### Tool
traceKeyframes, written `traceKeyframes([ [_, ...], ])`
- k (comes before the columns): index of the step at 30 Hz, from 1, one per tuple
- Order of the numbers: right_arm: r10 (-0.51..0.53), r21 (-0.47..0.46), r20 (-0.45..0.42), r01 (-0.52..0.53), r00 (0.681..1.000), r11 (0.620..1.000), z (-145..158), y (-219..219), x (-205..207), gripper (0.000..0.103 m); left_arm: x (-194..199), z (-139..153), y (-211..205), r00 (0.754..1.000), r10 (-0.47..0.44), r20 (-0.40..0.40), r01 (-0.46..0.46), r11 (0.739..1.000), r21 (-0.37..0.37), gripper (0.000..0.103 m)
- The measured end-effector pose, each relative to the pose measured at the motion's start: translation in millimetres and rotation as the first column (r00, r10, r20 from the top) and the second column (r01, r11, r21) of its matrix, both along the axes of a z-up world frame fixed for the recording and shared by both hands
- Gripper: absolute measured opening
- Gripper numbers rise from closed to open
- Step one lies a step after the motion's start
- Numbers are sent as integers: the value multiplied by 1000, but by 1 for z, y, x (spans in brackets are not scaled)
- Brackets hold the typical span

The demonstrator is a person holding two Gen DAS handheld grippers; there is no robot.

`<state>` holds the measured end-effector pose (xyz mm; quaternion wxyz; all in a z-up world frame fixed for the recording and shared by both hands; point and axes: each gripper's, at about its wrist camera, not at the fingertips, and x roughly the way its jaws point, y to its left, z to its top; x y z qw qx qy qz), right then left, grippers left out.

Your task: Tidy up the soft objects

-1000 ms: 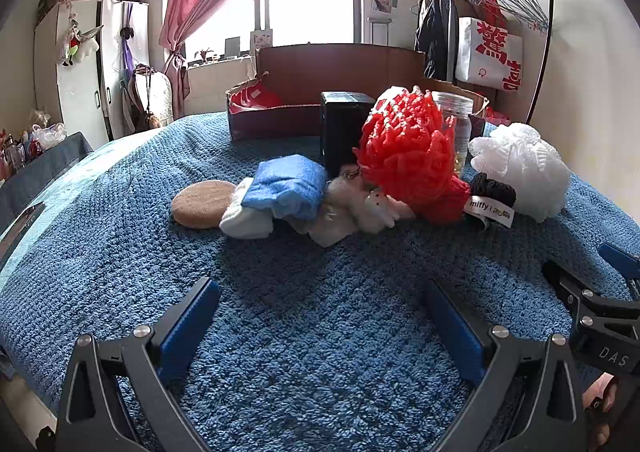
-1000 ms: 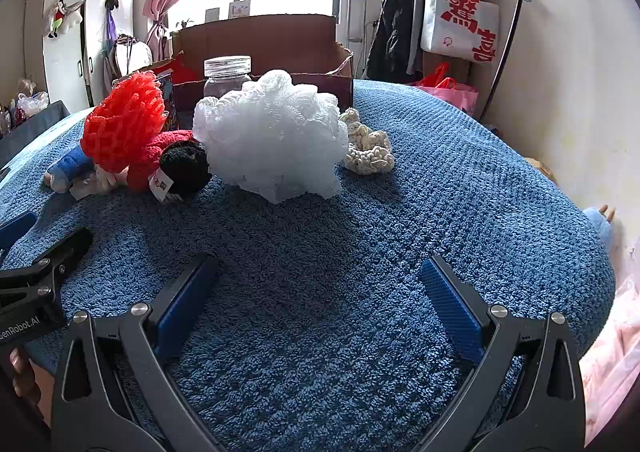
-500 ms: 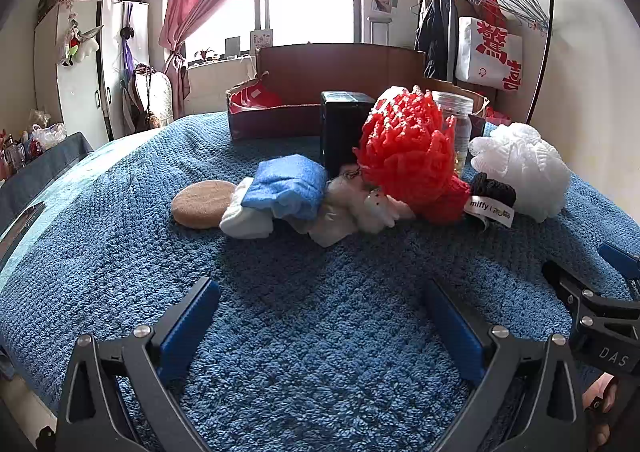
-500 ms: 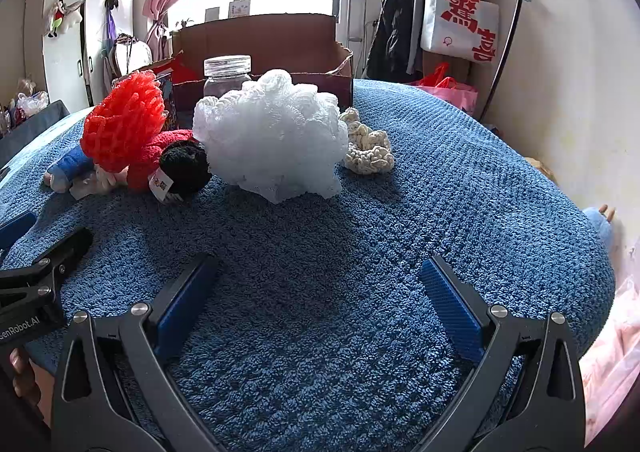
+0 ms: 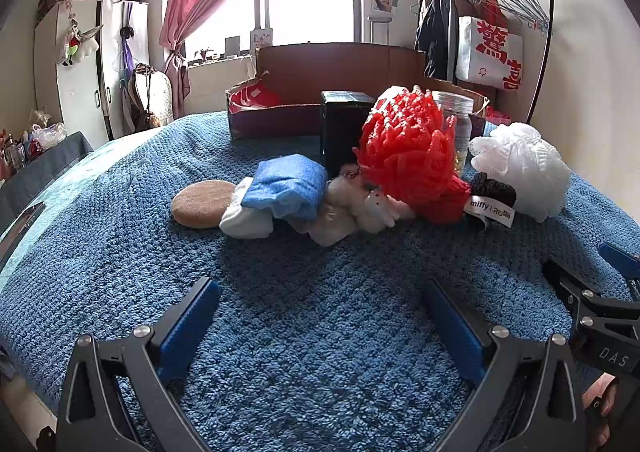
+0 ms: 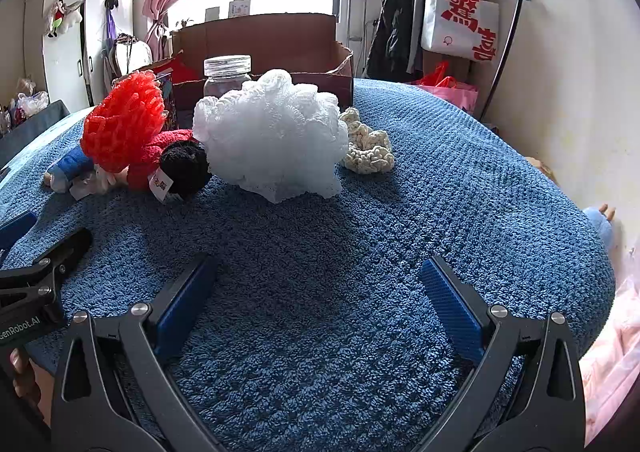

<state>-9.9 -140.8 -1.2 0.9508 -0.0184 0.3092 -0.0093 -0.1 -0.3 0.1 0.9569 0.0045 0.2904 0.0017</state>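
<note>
Since nothing was picked up yet, the job looked just begun — both hand-held grippers, the left (image 5: pixel 318 326) and the right (image 6: pixel 316 302), sat low over the bed (image 6: pixel 460 180) near its near edge, spread wide and empty. The soft things — white pouf (image 6: pixel 272 136), red pouf (image 5: pixel 406 150), blue cloth (image 5: pixel 288 184) — lay farther off, so next came a reach forward.

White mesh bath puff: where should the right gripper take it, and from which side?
Grip the white mesh bath puff across its bulging middle, coming straight from the front with the right gripper open. It sits directly ahead, soft and round; its left edge touches the black plush.
</note>
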Motion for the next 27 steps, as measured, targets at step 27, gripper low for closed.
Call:
traceKeyframes([
  [27,20,46,45,-22,999,999,44,-25,26,103,35,46,54,1000,-15,-13,15,1000,-20,103],
])
